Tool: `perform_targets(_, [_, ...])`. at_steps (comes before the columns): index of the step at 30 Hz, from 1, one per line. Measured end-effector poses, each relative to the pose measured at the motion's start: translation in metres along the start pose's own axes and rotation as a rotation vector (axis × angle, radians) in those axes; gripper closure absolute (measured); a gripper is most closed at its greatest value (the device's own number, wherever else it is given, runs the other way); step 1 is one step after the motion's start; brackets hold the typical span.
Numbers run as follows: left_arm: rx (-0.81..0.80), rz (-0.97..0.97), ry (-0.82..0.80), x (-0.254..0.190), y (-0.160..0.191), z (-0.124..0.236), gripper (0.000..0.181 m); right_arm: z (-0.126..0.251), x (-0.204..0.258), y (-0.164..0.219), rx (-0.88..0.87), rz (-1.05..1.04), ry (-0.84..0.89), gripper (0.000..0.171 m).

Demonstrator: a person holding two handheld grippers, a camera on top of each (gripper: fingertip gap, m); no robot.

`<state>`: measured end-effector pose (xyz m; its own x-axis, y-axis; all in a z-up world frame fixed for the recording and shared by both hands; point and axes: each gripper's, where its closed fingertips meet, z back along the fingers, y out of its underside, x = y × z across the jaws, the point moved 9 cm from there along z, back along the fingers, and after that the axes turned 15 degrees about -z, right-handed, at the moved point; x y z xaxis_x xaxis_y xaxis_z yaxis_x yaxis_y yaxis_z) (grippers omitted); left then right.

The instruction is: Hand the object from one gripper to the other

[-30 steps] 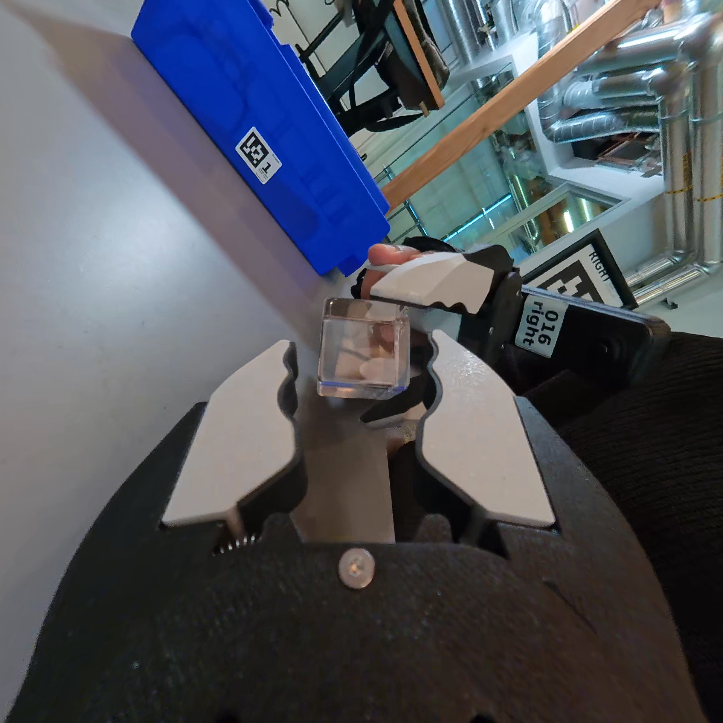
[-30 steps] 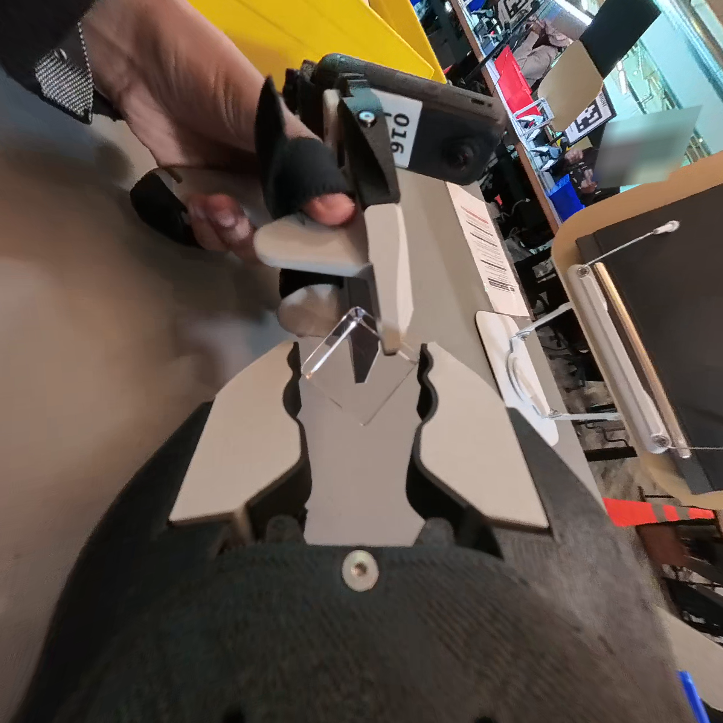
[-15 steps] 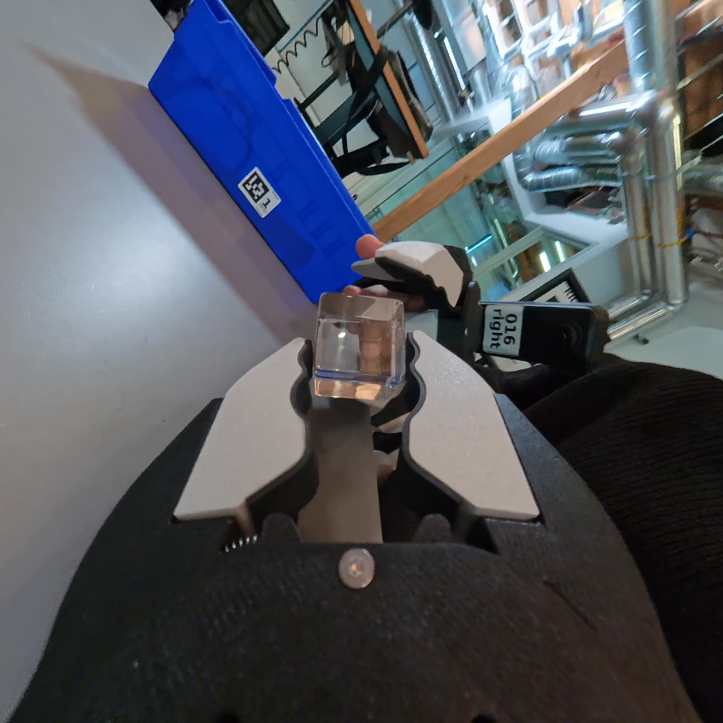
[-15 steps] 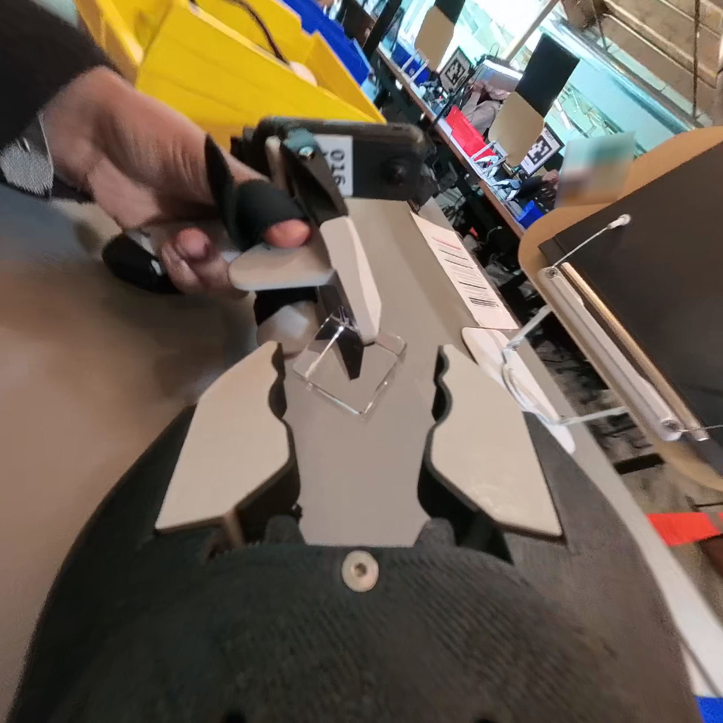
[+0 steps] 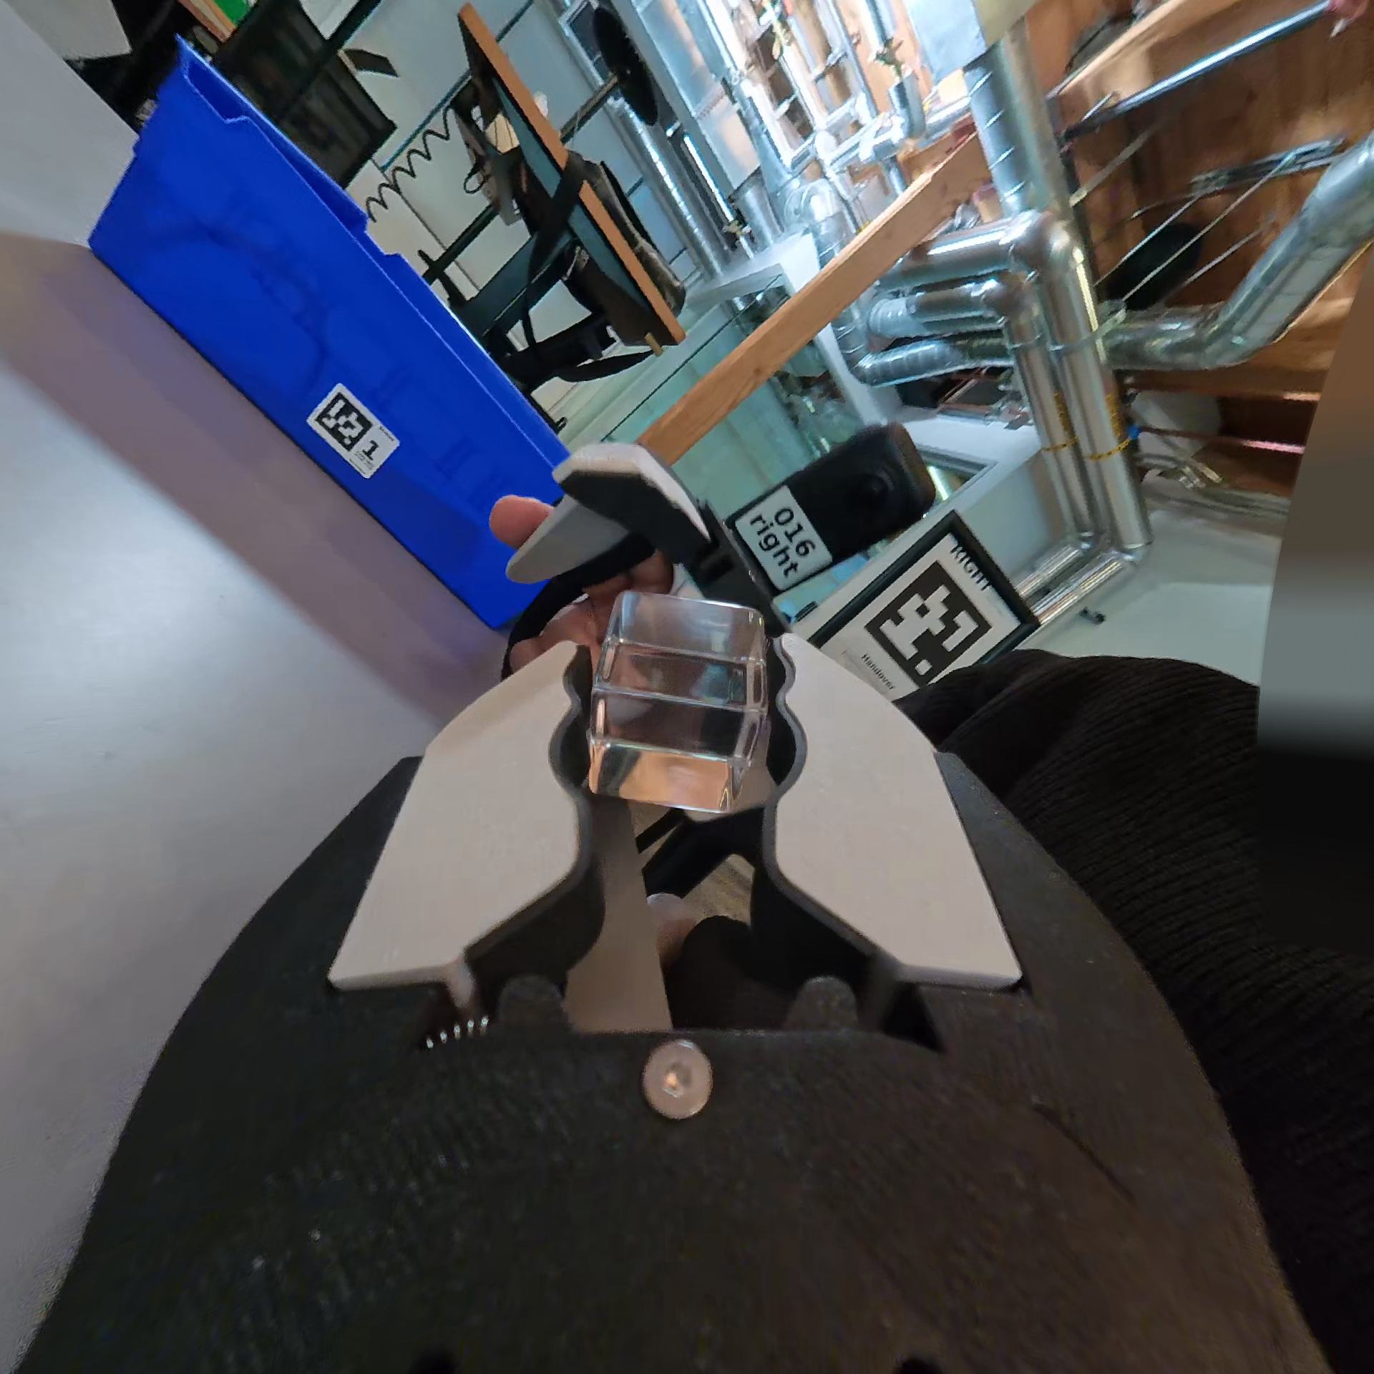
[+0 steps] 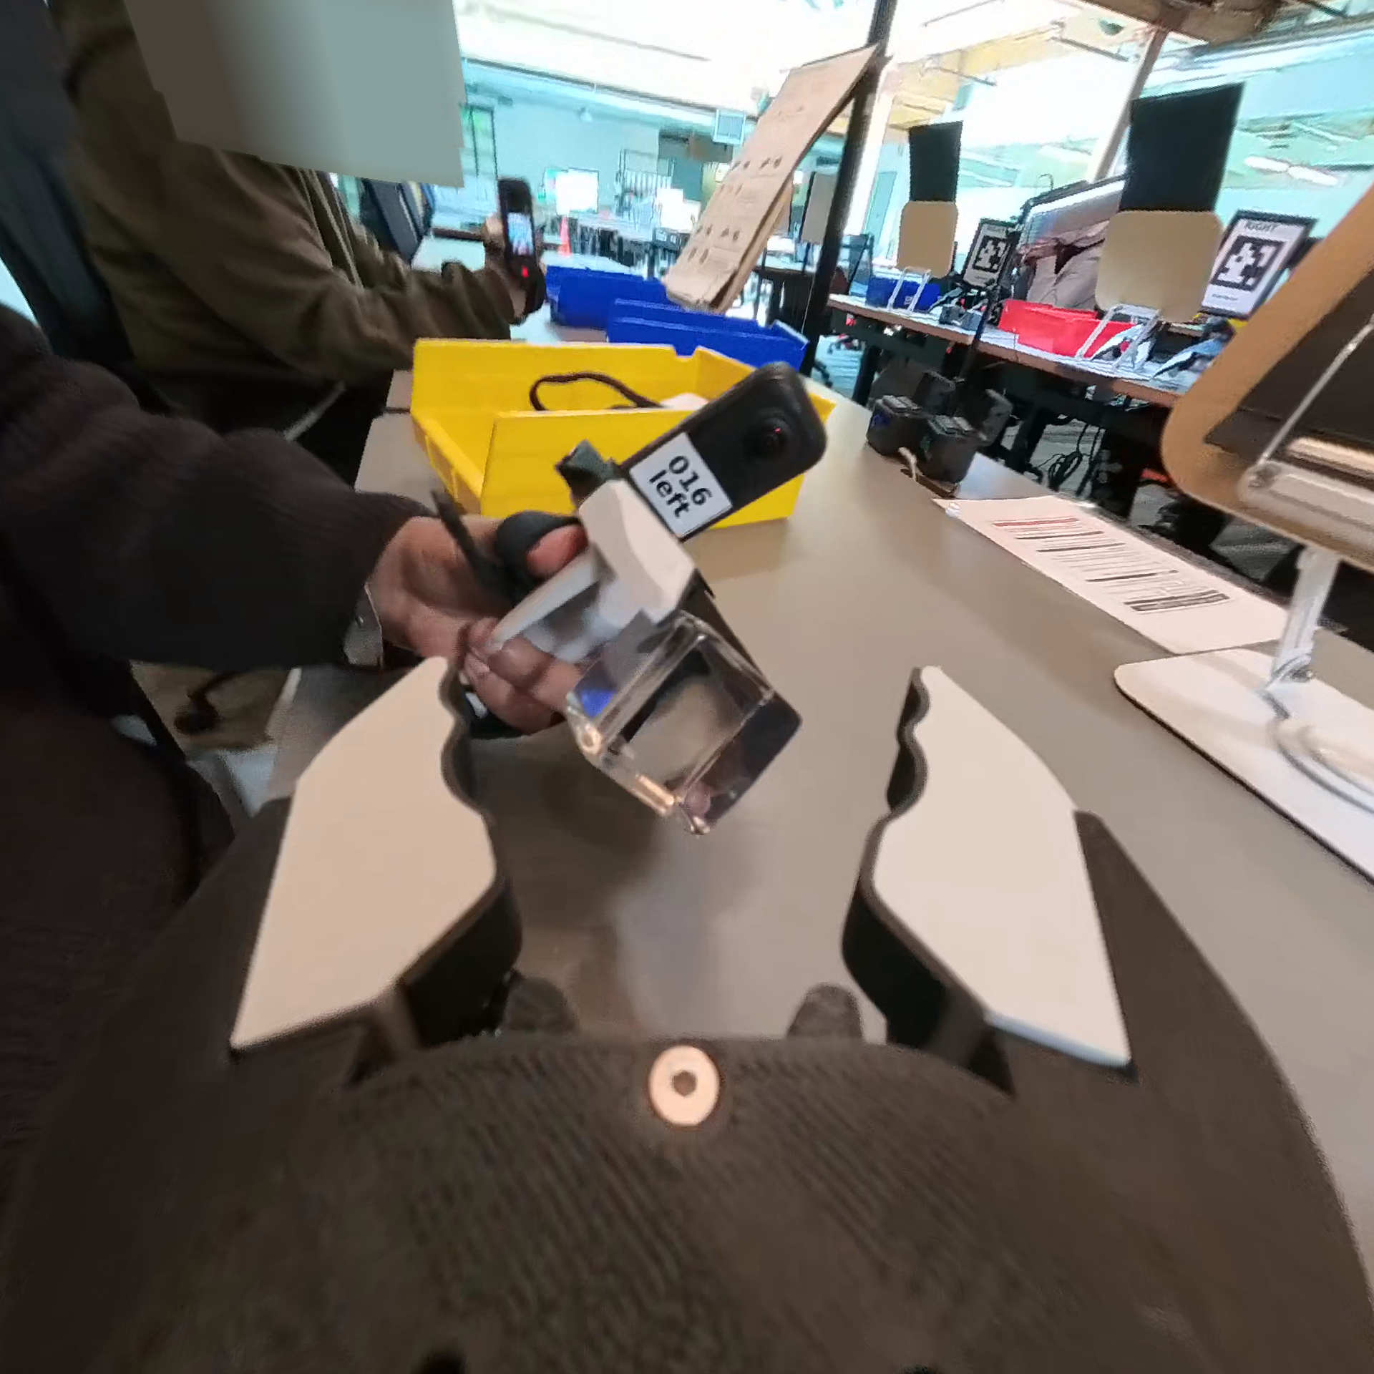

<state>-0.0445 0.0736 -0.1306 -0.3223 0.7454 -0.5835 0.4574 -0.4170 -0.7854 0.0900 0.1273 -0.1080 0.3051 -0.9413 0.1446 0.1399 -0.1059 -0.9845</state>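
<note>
step: handover looks done | my left gripper (image 5: 680, 714) clamps clear cube (image 5: 678, 714), held above table (image 6: 855, 595) | my right gripper (image 6: 684, 751) spread wide, empty | next: back right away, probably set cube down

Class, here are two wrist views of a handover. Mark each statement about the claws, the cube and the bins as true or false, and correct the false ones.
1. The left claw is shut on the clear cube. True.
2. The right claw is shut on the cube. False: its fingers stand wide open, with the cube between them but untouched.
3. A blue bin stands on the table in the left wrist view. True.
4. The yellow bin behind the left claw is red. False: it is yellow.
5. The cube rests on the table. False: it is held above it.
</note>
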Motion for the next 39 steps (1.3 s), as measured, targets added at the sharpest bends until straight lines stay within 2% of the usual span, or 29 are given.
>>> perform_targets(1, [-0.013, 0.011, 0.003, 0.0, 0.0, -0.001, 0.135, -0.002, 0.003, 0.002, 0.018, 0.032, 0.01, 0.061])
perform_targets(6, [-0.089, 0.052, 0.004, -0.001, 0.003, -0.005, 0.135, -0.006, 0.005, 0.004, 0.05, 0.085, 0.082, 0.081])
perform_targets(15, [-0.322, 0.216, -0.011, 0.005, 0.013, -0.006, 0.135, -0.01, 0.006, 0.001, 0.037, 0.117, 0.182, 0.075])
perform_targets(21, [-0.333, 0.226, 0.012, 0.001, 0.015, -0.011, 0.135, -0.011, 0.005, 0.001, 0.048, 0.153, 0.242, 0.084])
perform_targets(25, [-0.35, 0.243, 0.025, 0.002, 0.015, -0.01, 0.135, -0.008, 0.006, 0.0, 0.032, 0.158, 0.235, 0.1])
perform_targets(38, [-0.335, 0.232, 0.054, 0.001, 0.014, -0.01, 0.134, -0.006, 0.008, -0.004, 0.04, 0.196, 0.233, 0.101])
perform_targets(39, [-0.336, 0.234, 0.049, 0.002, 0.014, -0.01, 0.127, -0.006, 0.008, -0.004, 0.039, 0.199, 0.236, 0.101])
